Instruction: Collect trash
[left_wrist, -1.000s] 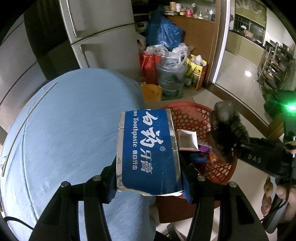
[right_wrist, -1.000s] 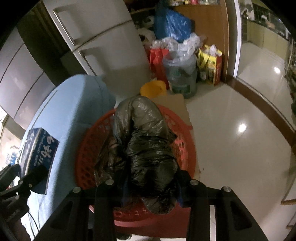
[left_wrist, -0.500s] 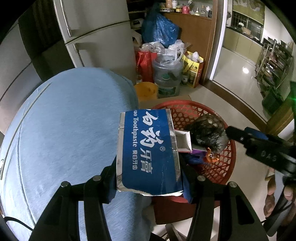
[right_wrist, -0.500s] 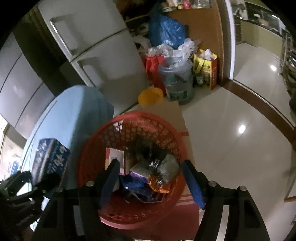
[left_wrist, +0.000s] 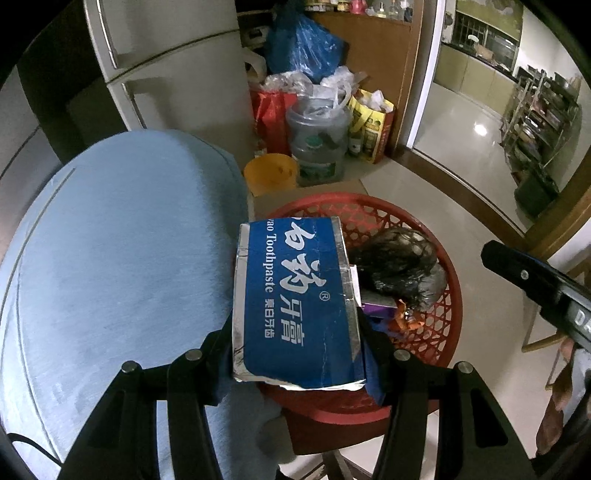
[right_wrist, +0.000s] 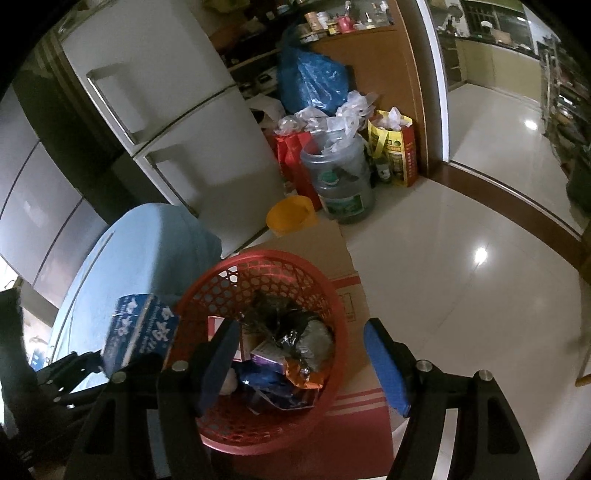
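Observation:
My left gripper (left_wrist: 299, 354) is shut on a blue toothpaste box (left_wrist: 295, 299) and holds it over the near left rim of the red mesh basket (left_wrist: 448, 295). The box also shows in the right wrist view (right_wrist: 136, 332), beside the basket (right_wrist: 332, 295). A crumpled black plastic bag (left_wrist: 399, 266) lies in the basket on other wrappers and small cartons; it shows in the right wrist view too (right_wrist: 280, 321). My right gripper (right_wrist: 299, 362) is open and empty above the basket's near side.
The basket stands on a cardboard box (right_wrist: 325, 243) beside a round table with a light blue cloth (left_wrist: 110, 240). Behind are a fridge (right_wrist: 177, 122), a yellow bucket (right_wrist: 291, 216), a water jug (right_wrist: 343, 184) and bags. Glossy floor (right_wrist: 461, 258) lies to the right.
My right gripper opened and let the black bag drop into the basket, then pulled back and up. My left gripper moved the toothpaste box right, towards the basket.

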